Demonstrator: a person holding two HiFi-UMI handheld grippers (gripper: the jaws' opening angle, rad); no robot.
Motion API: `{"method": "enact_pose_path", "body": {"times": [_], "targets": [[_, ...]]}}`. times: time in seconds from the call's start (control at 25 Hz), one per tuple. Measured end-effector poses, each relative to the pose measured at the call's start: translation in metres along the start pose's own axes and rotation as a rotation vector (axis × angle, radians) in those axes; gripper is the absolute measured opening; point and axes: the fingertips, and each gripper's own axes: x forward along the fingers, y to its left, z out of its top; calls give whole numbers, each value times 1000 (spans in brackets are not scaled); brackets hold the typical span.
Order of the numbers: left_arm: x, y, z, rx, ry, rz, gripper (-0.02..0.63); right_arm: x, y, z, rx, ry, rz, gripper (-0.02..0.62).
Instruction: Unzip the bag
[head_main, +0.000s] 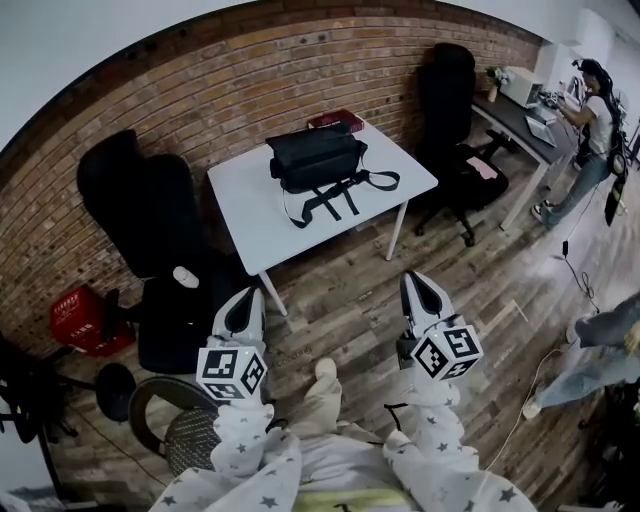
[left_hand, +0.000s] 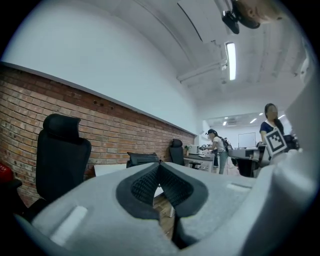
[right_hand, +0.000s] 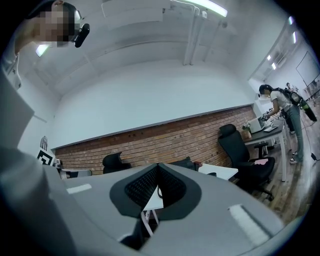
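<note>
A black bag (head_main: 318, 158) with loose straps lies on the small white table (head_main: 240, 205) against the brick wall, well ahead of both grippers. My left gripper (head_main: 246, 296) and right gripper (head_main: 420, 281) hover over the wooden floor, close to my body, both shut with nothing between the jaws. In the left gripper view the left gripper (left_hand: 160, 166) points at the distant bag (left_hand: 142, 158). In the right gripper view the bag (right_hand: 185, 162) and the table (right_hand: 222, 172) show just past the right gripper (right_hand: 158, 168).
Black office chairs stand left of the table (head_main: 150, 210) and behind its right corner (head_main: 450, 100). A red basket (head_main: 80, 318) sits at far left. A person (head_main: 595, 120) works at a desk (head_main: 520, 120) at right; another person (head_main: 600, 350) is at the right edge.
</note>
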Motion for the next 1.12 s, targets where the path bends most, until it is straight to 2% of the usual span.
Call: {"method": "enact_pose_path", "body": {"times": [0.32,0.64,0.84,1.12], "targets": [[87,28,4,-7,7,-8,-2,82,-39,-2,13,9,5,6],[162,73,18,-22,-9,-3,-2,169,-56,8,11,7,29,6],[195,99,18,-28,-9,0,-2,212,-60,2,10,13,38,6],[217,116,10,-41,16,1,-2,242,-66,-12,46,31,42,6]]}}
